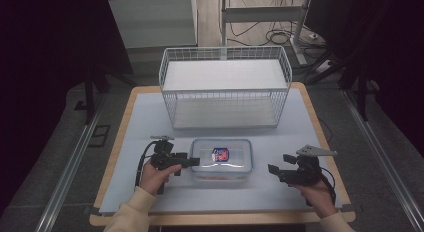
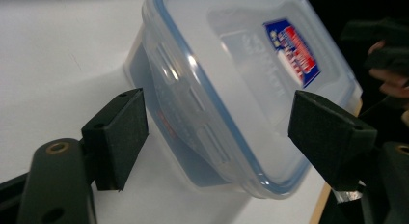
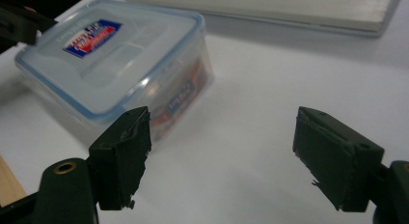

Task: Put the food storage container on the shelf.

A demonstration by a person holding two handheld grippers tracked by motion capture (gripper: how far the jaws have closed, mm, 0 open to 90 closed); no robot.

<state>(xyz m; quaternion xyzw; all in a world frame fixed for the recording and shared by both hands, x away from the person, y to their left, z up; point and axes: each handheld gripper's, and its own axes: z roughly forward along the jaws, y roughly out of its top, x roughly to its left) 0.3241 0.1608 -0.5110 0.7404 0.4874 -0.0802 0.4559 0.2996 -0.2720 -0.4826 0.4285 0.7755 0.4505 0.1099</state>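
A clear plastic container (image 1: 221, 159) with a blue-rimmed lid and a red and blue label lies at the front middle of the table. My left gripper (image 1: 192, 161) is at its left end with the jaws open. In the left gripper view the container (image 2: 231, 89) has its near end between the two pads of my left gripper (image 2: 217, 132), which do not press on it. My right gripper (image 1: 280, 163) is held open to the right of the container, a short way off. In the right gripper view the container (image 3: 120, 55) lies ahead and to the left of my right gripper (image 3: 219, 151), whose jaws hold nothing.
A white wire basket (image 1: 225, 87) lies on its side at the back of the table, its opening facing the container. A pale mat (image 1: 145, 122) covers the wooden tabletop. Cables and a desk frame (image 1: 260, 17) lie on the floor beyond.
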